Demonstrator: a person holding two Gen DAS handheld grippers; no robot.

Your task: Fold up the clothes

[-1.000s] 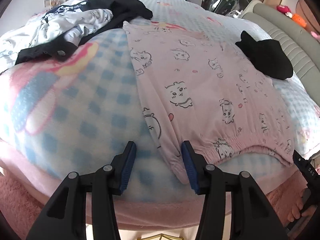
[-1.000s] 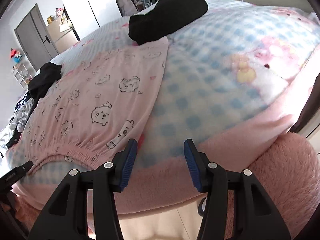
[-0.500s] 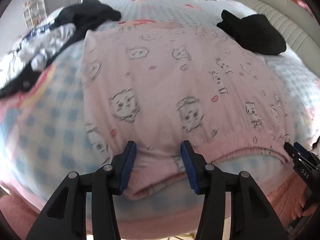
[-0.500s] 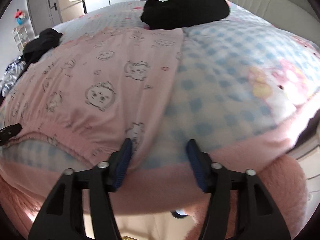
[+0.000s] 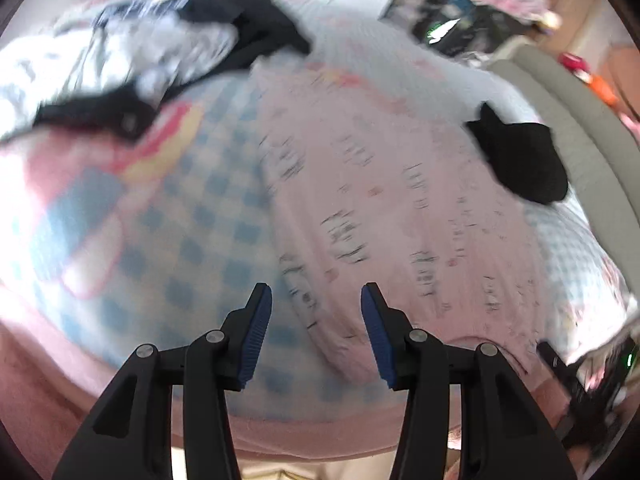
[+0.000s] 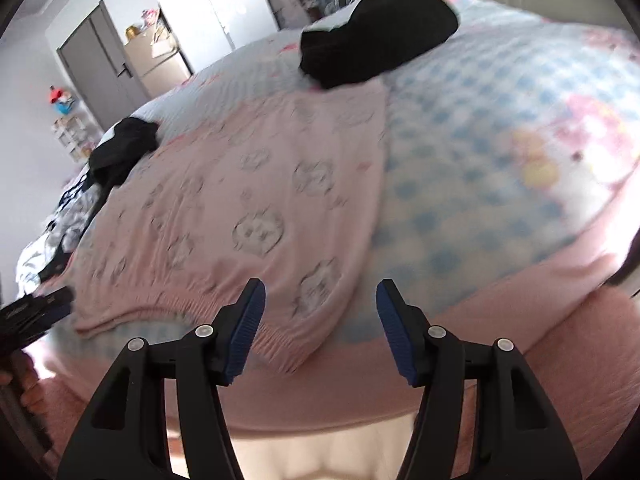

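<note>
Where the checked blanket (image 6: 460, 184) covers the bed, pink printed garment (image 6: 256, 200) lies flat, elastic hem nearest; left gripper (image 5: 316, 332) jaws apart, empty, over one hem corner; right gripper (image 6: 318, 330) jaws just widened, empty, over the other corner; black garment (image 6: 376, 52) at far edge.

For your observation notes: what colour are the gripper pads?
Blue, ridged pads on black fingers, clearest in the right wrist view.

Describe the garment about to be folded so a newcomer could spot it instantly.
On the blue-checked bedspread, find the flat pink cartoon-print pyjama garment spread near the bed's front edge. Unlike the crumpled black clothes beyond it, it lies smooth, its elastic waistband facing the viewer.
</note>
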